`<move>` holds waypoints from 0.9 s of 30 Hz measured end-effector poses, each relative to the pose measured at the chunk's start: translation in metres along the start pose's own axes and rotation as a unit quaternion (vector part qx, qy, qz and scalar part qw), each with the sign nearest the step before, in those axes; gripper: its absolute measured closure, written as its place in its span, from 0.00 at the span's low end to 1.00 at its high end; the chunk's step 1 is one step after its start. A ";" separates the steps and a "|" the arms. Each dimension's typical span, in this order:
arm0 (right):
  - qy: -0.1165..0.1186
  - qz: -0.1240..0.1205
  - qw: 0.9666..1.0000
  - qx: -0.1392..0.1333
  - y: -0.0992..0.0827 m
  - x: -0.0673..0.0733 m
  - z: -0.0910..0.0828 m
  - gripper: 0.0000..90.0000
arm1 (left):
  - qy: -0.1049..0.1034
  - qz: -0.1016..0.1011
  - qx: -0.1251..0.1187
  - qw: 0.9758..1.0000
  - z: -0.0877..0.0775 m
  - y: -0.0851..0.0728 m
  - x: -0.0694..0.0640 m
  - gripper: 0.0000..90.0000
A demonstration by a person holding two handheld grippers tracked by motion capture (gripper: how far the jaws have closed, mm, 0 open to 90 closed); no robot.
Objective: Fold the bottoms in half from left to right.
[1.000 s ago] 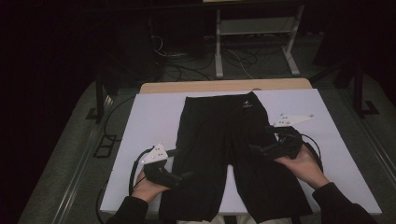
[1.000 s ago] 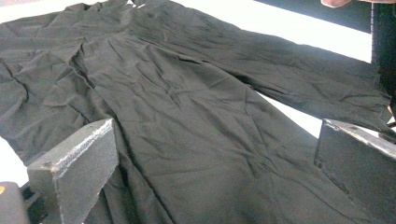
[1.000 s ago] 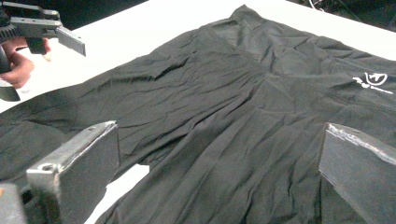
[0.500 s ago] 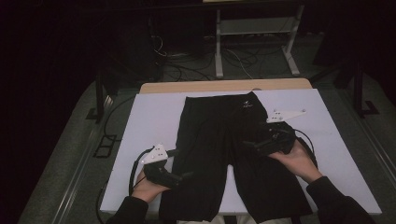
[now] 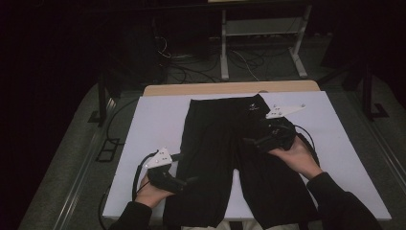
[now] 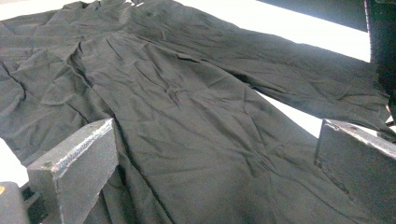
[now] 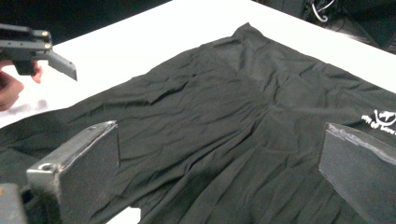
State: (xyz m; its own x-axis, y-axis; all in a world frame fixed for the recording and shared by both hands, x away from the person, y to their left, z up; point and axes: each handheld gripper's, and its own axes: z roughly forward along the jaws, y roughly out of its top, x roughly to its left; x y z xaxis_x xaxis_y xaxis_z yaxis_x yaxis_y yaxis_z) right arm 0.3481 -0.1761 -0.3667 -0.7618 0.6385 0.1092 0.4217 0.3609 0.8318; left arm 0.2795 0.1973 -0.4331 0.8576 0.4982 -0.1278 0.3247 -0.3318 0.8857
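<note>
**Black shorts spread flat, both tools held open above them**

A pair of black shorts [image 5: 225, 158] is laid flat on the white worktop [image 5: 158, 120], with the waistband toward the far edge and the two legs reaching toward the near edge, where the person is seated. A small white logo [image 5: 250, 108] is seen near the waistband on the right half; in the right gripper view the same logo [image 7: 380, 119] is found at the right edge of the picture. The fabric is lightly creased all over, and a strip of white worktop is left showing between the two legs.

The left tool [image 5: 189, 181] is held low at the outer edge of the left leg, near the hem, in the person's left hand [image 5: 148, 194]. Its jaws are seen well apart in the left gripper view, with nothing between them — only the wrinkled cloth [image 6: 196, 121] is spread beneath and beyond them. Whether the jaw tips are touching the fabric cannot be told.

The right tool [image 5: 251, 142] is held over the right half of the shorts, near the crotch seam, in the right hand [image 5: 297, 155], and is pointed toward the middle of the garment. Its jaws are likewise spread wide and nothing is clamped — the cloth [image 7: 219, 116] lies below them. In the same view the left tool [image 7: 32, 49] is seen far off at the upper left, over the worktop's edge.

A cable [image 5: 139, 175] is looped on the worktop beside the left hand.
</note>
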 end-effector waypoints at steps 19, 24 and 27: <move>0.000 -0.006 1.000 0.010 0.026 -0.003 0.024 0.00 | -0.002 0.001 0.001 1.000 0.001 0.000 -0.001 0.00; -0.001 -0.007 1.000 0.007 0.035 -0.006 0.029 0.00 | -0.003 0.001 0.001 1.000 0.000 0.000 0.000 0.00; -0.003 -0.010 1.000 0.008 0.040 -0.007 0.032 0.00 | -0.004 0.001 0.001 1.000 0.000 0.000 0.000 0.00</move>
State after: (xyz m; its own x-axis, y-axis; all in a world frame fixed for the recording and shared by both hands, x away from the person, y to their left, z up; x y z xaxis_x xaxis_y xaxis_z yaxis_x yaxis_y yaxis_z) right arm 0.3858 -0.1445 -0.3515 -0.7674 0.6349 0.0895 0.4141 0.3842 0.8252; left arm 0.2793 0.1968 -0.4332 0.8611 0.4918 -0.1292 0.3238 -0.3345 0.8850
